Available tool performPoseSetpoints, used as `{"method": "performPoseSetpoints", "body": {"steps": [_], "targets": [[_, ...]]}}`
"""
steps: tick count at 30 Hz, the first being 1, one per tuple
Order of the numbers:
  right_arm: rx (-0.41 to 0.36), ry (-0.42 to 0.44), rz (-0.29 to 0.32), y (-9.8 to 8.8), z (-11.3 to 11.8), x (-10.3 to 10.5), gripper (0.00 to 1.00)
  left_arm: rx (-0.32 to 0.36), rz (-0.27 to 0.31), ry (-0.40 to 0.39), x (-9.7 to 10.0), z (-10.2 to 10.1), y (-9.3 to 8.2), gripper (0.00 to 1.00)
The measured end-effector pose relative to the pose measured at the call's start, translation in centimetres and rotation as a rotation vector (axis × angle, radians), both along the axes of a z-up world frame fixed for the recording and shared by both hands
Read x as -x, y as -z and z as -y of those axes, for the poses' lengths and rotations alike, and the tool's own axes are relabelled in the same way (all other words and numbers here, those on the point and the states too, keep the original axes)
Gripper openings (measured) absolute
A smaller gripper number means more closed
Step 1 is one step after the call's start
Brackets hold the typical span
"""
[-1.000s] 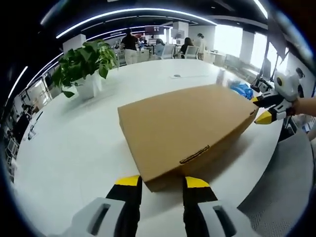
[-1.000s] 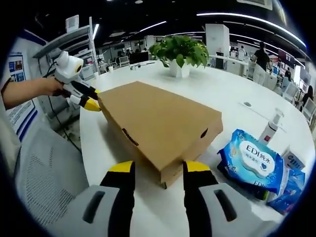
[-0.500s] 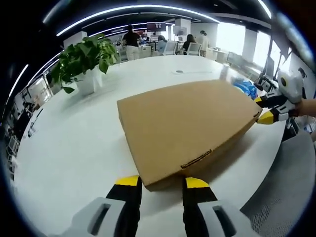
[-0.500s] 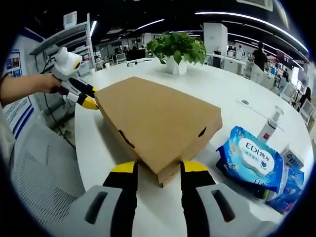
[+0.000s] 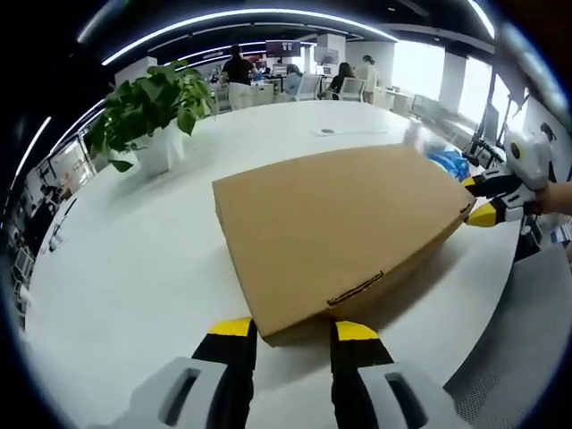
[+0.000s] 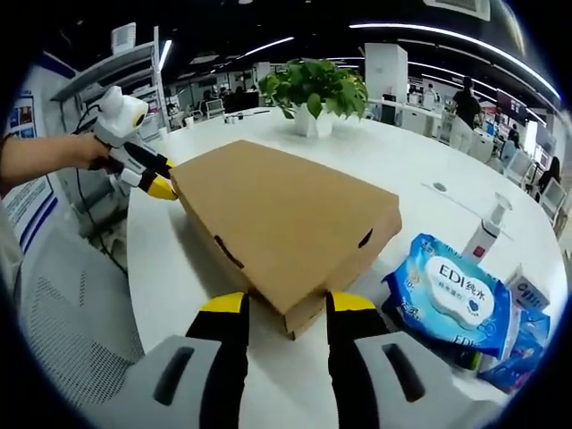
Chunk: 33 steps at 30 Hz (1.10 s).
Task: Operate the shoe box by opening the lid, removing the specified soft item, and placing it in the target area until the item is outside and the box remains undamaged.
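A flat brown cardboard shoe box point(image 5: 344, 223) lies on the white table point(image 5: 125, 268) with its lid shut. My left gripper point(image 5: 293, 332) is open, its yellow-tipped jaws on either side of the box's near corner. In the right gripper view the same box point(image 6: 286, 214) has my right gripper point(image 6: 288, 306) open astride its other corner. Each gripper also appears in the other's view: the right one point(image 5: 483, 204) at the box's far right corner, the left one point(image 6: 156, 179) at the far left corner, held by a hand. The soft item is hidden inside.
A potted green plant point(image 5: 147, 112) stands at the back of the table. Blue wet-wipe packs point(image 6: 451, 299) and a small spray bottle point(image 6: 487, 234) lie right of the box. A grey mesh chair point(image 6: 76, 331) sits beside the table edge. People stand far behind.
Both views have shifted only slightly. The grippers stay at the box's two corners, and the lid is still shut.
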State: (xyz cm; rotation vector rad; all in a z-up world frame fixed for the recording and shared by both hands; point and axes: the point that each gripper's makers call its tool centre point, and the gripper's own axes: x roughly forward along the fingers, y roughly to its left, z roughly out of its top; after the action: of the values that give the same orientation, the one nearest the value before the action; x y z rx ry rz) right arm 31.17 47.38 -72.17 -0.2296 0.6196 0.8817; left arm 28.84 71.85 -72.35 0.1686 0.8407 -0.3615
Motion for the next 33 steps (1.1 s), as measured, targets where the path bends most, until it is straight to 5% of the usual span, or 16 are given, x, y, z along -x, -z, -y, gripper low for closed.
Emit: {"method": "performPoseSetpoints", "body": {"steps": [33], "targets": [[0.008,0.037,0.004,0.1,1.2,-6.6,0.32,0.008,0.000,0.021,-7.1,1.2,0.1,0.32]]}}
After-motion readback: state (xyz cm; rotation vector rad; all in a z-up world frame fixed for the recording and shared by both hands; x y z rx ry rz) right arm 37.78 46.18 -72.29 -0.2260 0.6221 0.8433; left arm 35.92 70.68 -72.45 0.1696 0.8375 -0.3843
